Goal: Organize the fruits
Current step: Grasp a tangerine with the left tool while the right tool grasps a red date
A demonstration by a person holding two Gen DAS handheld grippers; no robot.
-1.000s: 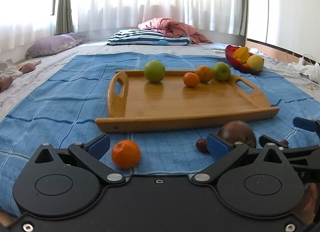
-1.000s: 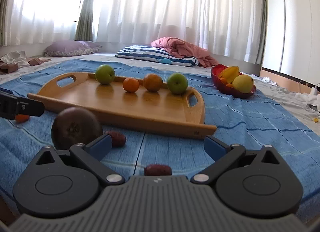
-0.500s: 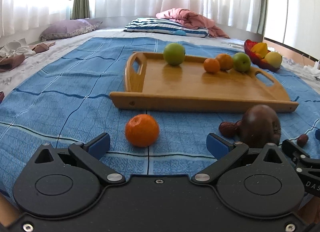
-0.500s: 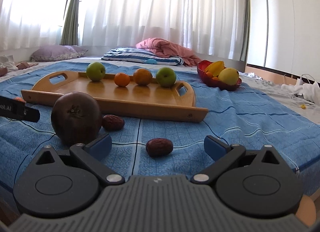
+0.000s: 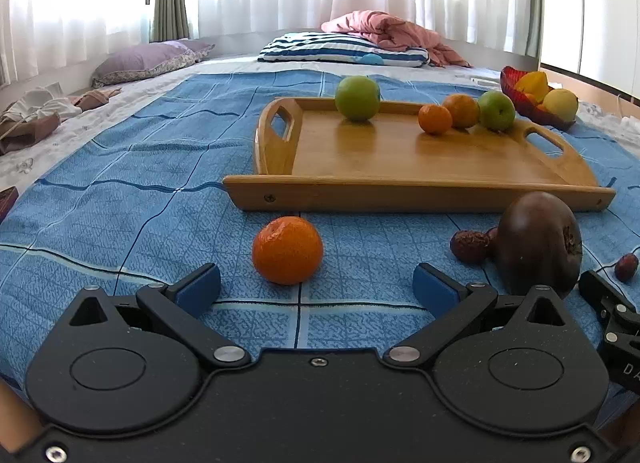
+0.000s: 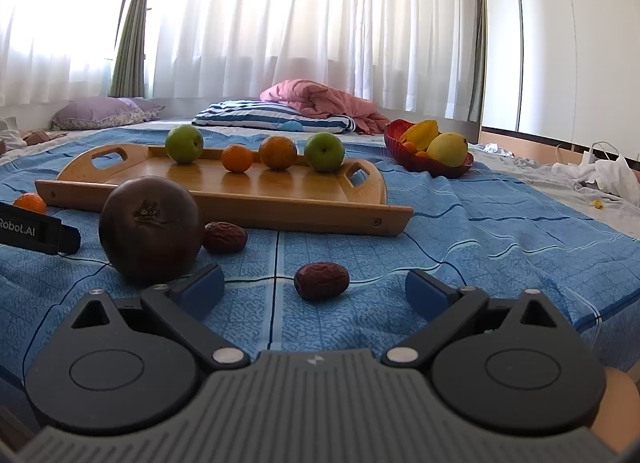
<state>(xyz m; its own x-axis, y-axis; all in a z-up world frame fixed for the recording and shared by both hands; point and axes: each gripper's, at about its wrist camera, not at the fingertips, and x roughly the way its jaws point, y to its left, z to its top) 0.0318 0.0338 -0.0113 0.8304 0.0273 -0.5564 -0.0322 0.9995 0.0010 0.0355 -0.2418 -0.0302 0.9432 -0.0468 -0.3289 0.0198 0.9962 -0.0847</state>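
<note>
Fingers spread wide on both sides, nothing between them. Left gripper (image 5: pixel 316 283) sits low over the blue bedspread (image 5: pixel 120 203), blue pads (image 5: pixel 200 289) apart, and the loose mandarin (image 5: pixel 287 250) lies just ahead of the gap, slightly left of centre, just in front of the wooden tray's (image 5: pixel 416 195) near rail. Right gripper (image 6: pixel 315 287) is spread too, a wrinkled red date (image 6: pixel 321 280) almost dead centre ahead of it.

For the left, a good pickup looks like this: slide straight forward until the mandarin sits fully between the pads, nudge a touch left to centre it, then close gently. The skin is soft and the fruit round, so an off-centre squeeze would likely send it rolling on the cloth. Then lift clear of the rail before going over the tray.

That mandarin is bright orange and dimpled, stem dimple facing up and to the left. On the tray's far side, a row is already forming: green apple (image 5: pixel 357 98), two oranges (image 5: pixel 435 118), another green apple (image 5: pixel 496 110). Beside the right gripper, a big dark purple fruit (image 6: pixel 150 229) with a dried calyx sits touching a second date (image 6: pixel 225 237). A red bowl (image 6: pixel 428 167) of yellow fruit stands beyond the tray.
</note>
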